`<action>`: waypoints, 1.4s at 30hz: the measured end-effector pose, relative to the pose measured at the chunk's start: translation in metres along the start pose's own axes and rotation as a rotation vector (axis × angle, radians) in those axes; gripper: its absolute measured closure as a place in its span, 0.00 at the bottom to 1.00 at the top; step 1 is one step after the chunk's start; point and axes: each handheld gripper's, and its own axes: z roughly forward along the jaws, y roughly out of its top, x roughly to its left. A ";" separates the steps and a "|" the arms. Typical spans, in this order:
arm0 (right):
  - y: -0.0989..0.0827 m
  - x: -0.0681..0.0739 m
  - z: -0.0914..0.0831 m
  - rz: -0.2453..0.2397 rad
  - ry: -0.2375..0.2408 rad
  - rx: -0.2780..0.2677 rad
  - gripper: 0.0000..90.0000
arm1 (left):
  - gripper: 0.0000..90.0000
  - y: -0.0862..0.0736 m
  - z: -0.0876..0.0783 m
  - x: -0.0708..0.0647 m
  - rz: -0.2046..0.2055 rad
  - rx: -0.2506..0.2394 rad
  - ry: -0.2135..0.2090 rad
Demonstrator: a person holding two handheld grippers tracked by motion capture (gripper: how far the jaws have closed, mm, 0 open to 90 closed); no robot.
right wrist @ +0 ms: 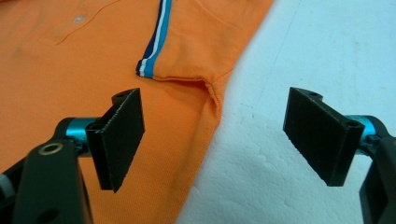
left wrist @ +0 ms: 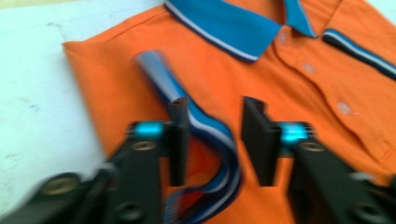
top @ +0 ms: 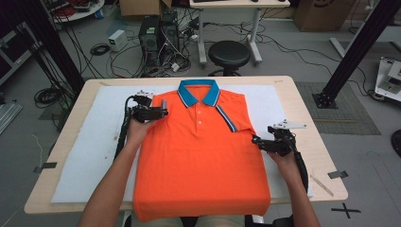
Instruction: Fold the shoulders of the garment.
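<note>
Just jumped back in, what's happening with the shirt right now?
A person is folding an orange polo shirt on a white mat. Both sleeves are already folded in. The left tool is over the left sleeve's striped cuff, jaws apart and not clamping it. The right tool sits wide open at the shirt's right edge, holding nothing.
</note>
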 end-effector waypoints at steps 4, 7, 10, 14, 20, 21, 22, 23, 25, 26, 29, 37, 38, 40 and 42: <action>0.000 0.000 0.000 -0.004 0.004 0.000 0.23 | 0.45 0.006 -0.003 0.003 -0.012 -0.046 0.009; 0.000 0.000 0.001 0.000 0.004 0.001 0.23 | 0.44 0.011 -0.002 0.001 -0.003 -0.040 -0.005; 0.000 0.000 0.001 -0.002 0.002 -0.001 0.23 | 0.44 0.011 0.009 -0.008 0.039 0.010 -0.020; 0.000 -0.001 0.001 0.000 0.002 -0.001 0.23 | 0.47 0.006 0.024 -0.017 0.085 0.069 -0.008; 0.000 -0.001 0.000 0.004 0.004 -0.003 0.23 | 0.65 -0.004 0.046 -0.025 0.134 0.160 0.033; 0.000 -0.001 0.000 0.005 0.004 -0.003 0.23 | 0.71 -0.005 0.047 -0.026 0.145 0.164 0.040; 0.000 -0.001 0.000 0.005 0.004 -0.003 0.23 | 0.75 -0.005 0.047 -0.026 0.145 0.164 0.040; -0.001 -0.001 -0.001 0.007 0.003 -0.003 0.23 | 0.83 -0.005 0.047 -0.028 0.164 0.163 0.060; -0.001 -0.001 -0.001 0.009 0.004 -0.003 0.23 | 0.91 -0.004 0.044 -0.028 0.170 0.143 0.080; -0.001 -0.001 -0.001 0.009 0.004 -0.003 0.23 | 0.92 -0.004 0.044 -0.028 0.170 0.143 0.080; -0.001 -0.001 -0.001 0.008 0.002 -0.003 0.23 | 0.93 0.001 0.037 -0.024 0.094 0.065 0.040; -0.001 -0.001 0.000 0.006 0.004 0.001 0.23 | 0.55 -0.002 0.029 -0.021 0.014 0.006 0.019; -0.001 -0.001 0.000 0.007 0.004 0.000 0.23 | 0.55 -0.004 0.026 -0.020 0.021 0.004 0.043; -0.001 0.000 -0.001 0.007 0.005 0.002 0.23 | 0.59 -0.007 0.023 -0.019 0.039 0.002 0.064; -0.001 0.000 -0.001 0.008 0.005 0.001 0.23 | 0.60 -0.015 0.016 -0.015 0.044 0.004 0.095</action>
